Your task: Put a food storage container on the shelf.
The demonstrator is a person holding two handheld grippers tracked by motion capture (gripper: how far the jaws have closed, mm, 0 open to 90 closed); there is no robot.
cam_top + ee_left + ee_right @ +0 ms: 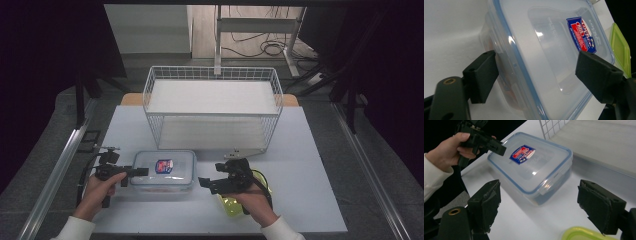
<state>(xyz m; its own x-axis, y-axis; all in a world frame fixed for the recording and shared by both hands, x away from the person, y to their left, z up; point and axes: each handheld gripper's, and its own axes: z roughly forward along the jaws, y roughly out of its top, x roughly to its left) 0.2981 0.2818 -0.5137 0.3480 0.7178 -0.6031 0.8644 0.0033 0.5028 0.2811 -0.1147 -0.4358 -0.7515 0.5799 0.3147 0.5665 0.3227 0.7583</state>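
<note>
A clear plastic food box (pixel 163 170) with a blue-rimmed lid and a red and blue label lies on the white table near its front. My left gripper (pixel 137 176) is open at the box's left end. In the left gripper view (pixel 536 67), one jaw stands beside the box's (pixel 549 50) side wall and the other over its lid. My right gripper (pixel 207 175) is open just right of the box and points at it. The box (pixel 531 167) lies ahead of my right gripper's (pixel 540 195) spread jaws, apart from them. The left gripper (pixel 497 147) hovers at the box's far edge.
A white wire basket (pixel 212 107) with a white liner stands behind the box at the table's middle. A yellow-green lidded container (pixel 232 205) lies under my right hand, and it appears again (pixel 620 47), (pixel 584 233). The white tabletop (pixel 305 160) is bare at the right.
</note>
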